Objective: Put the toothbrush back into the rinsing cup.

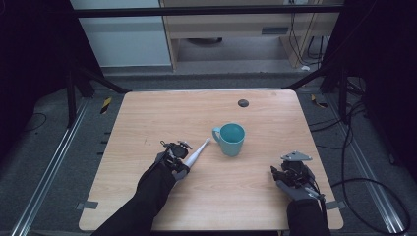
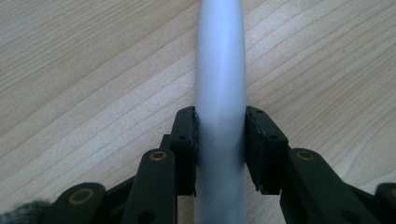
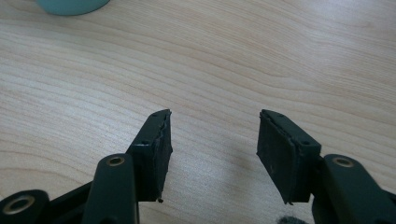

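Left gripper (image 1: 183,156) first: black jaws clamped on either side of a white plastic electric-toothbrush-shaped handle (image 1: 194,155), and in the left gripper view that pale rounded shaft (image 2: 220,93) runs straight up between the pads (image 2: 186,140), gripped tight on both flanks. The handle slants away from this gripper, its thin tip pointing at the teal ceramic mug (image 1: 231,138) just beyond it and close to the mug's handle; whether the tip touches, I cannot tell. The mug stands upright on the light wooden table (image 1: 147,118), ahead and to the right of this gripper. Over to the right gripper (image 1: 287,178) now: sitting low over bare wood, well apart from the mug, grey plate on top. In the right gripper view its jaws stand wide apart with nothing between the pads (image 3: 159,149), mug base (image 3: 70,5) far ahead to its left.
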A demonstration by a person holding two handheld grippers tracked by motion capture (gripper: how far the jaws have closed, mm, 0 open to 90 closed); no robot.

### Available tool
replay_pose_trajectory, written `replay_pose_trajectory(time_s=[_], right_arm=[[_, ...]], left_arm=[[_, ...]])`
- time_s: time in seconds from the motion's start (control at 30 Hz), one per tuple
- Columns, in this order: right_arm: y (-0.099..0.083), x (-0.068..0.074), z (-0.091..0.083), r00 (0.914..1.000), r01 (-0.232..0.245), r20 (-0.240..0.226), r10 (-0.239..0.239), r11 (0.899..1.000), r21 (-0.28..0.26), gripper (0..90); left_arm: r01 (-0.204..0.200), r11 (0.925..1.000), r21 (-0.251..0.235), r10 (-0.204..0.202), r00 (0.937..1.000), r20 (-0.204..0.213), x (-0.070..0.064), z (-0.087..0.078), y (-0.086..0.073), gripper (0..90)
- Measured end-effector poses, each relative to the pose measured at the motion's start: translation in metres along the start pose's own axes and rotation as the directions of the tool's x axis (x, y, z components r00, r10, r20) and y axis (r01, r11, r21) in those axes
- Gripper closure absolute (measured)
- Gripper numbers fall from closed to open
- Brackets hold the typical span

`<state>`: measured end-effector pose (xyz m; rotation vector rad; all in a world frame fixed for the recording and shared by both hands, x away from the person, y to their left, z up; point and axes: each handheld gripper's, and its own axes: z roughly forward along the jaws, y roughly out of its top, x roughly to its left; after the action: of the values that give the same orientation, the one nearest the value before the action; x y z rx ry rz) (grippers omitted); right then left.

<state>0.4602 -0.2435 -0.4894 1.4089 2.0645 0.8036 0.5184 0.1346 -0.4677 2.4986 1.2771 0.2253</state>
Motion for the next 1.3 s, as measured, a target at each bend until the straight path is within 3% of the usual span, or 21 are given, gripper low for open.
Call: replay_pose_trajectory(time_s=[0.17,0.3,0.47,0.67,0.8,0.87,1.0,1.13,1.2,1.3], right_arm=[[0.000,0.000,0.000,1.0000,0.000,-0.004,0.000,1.000,-0.003,45.3],[0.000,0.000,0.000,1.0000,0.001,-0.003,-0.001,1.000,-0.001,45.4],[0.000,0.000,0.000,1.0000,-0.005,0.001,0.005,1.000,-0.008,44.9],[0.000,0.001,-0.001,1.0000,-0.002,-0.002,0.002,1.000,-0.016,43.5],[0.000,0.001,-0.001,1.0000,0.000,0.006,0.000,1.000,-0.032,42.6],[0.000,0.000,-0.002,1.0000,-0.004,0.002,0.004,0.999,-0.036,42.5],[-0.001,0.000,-0.001,0.9999,0.005,0.010,-0.005,0.999,-0.044,41.8],[-0.001,0.000,-0.002,0.9999,0.004,0.012,-0.004,0.999,-0.054,41.3],[-0.001,0.000,-0.002,0.9999,0.008,0.014,-0.007,0.998,-0.058,41.1],[-0.001,0.001,-0.002,0.9998,0.013,0.017,-0.012,0.998,-0.066,41.0]], left_arm=[[0.012,0.9997,-0.024,-0.012,0.9999,-0.005,0.007,-0.004,-0.005,65.8],[0.023,0.9980,-0.059,-0.024,0.9997,-0.010,0.016,-0.019,-0.010,65.8],[0.076,0.9821,-0.172,-0.080,0.9966,-0.016,0.027,-0.042,-0.013,65.8],[0.114,0.9448,-0.307,-0.128,0.9915,-0.024,0.031,-0.066,-0.010,65.7],[0.112,0.9183,-0.380,-0.138,0.9896,-0.041,0.031,-0.079,-0.004,65.7],[0.111,0.9106,-0.398,-0.139,0.9894,-0.042,0.029,-0.085,0.001,65.7],[0.108,0.8851,-0.453,-0.139,0.9897,-0.034,0.024,-0.092,0.011,65.7],[0.102,0.8571,-0.505,-0.143,0.9887,-0.043,0.018,-0.097,0.018,65.7],[0.104,0.8349,-0.541,-0.151,0.9876,-0.044,0.016,-0.097,0.024,65.7],[0.111,0.8136,-0.571,-0.167,0.9849,-0.047,0.011,-0.097,0.032,65.8]])
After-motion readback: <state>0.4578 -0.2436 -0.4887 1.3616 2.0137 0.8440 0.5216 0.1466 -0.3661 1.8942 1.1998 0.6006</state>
